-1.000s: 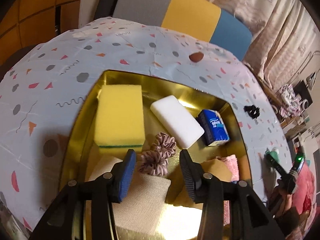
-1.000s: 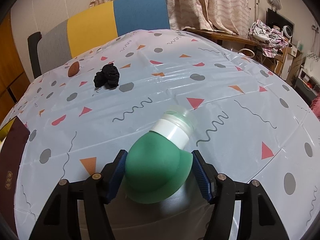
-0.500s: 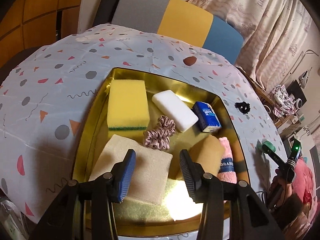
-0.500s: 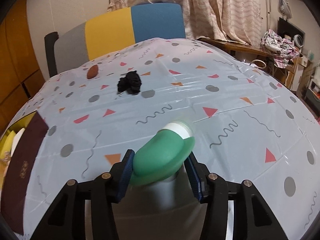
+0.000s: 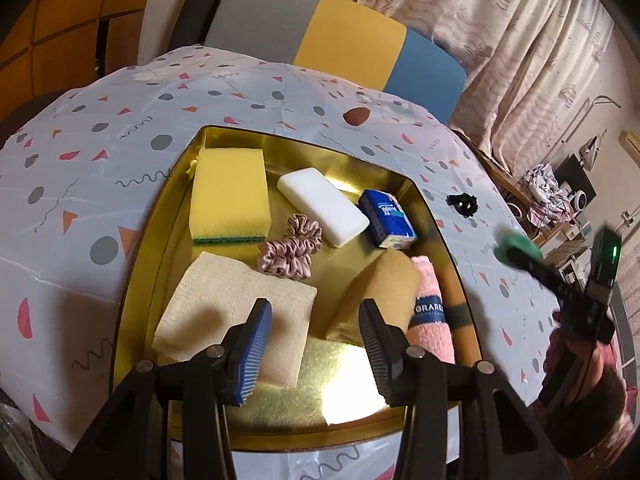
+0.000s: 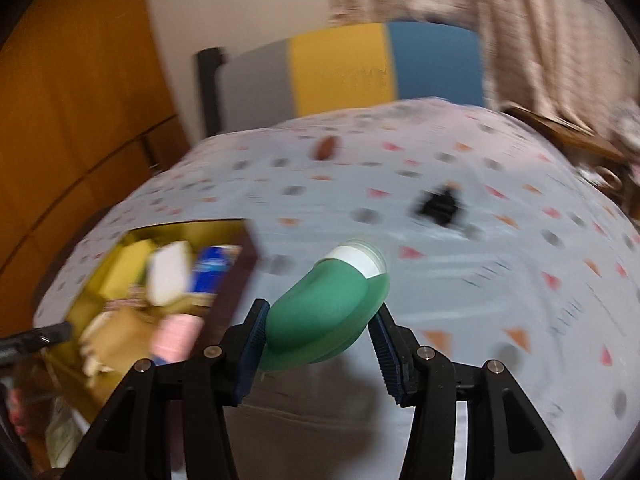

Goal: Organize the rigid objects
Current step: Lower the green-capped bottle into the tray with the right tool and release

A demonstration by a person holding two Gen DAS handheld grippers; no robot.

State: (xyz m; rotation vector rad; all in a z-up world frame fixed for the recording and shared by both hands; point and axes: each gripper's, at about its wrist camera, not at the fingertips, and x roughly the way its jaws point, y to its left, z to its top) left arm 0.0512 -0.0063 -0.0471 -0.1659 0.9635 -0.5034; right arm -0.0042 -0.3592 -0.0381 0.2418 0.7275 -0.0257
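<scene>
Green squeeze bottle with a white collar and clear cap (image 6: 332, 312) — clamped between the jaws of the right gripper (image 6: 320, 344), carried clear of the table (image 6: 500, 280) and headed toward the gold metal tray (image 5: 168, 216) near the table's left edge. Jaws just closed in on its soft body. Left gripper (image 5: 316, 344) hovering over the tray's near end, jaws apart, nothing between them. Already in the tray: yellow sponge with green scrub side (image 5: 229, 200), white foam block (image 5: 322, 211), blue tissue pack (image 5: 387, 220), pink satin scrunchies (image 5: 290, 252), folded cream cloth (image 5: 236, 312), tan cloth (image 5: 376, 292), rolled pink towel (image 5: 430, 312). Left outside — black crumpled item (image 6: 438, 204) mid-table, brown oval thing (image 6: 326, 148) near the far edge. Task seemingly well along; bottle not yet set down.
</scene>
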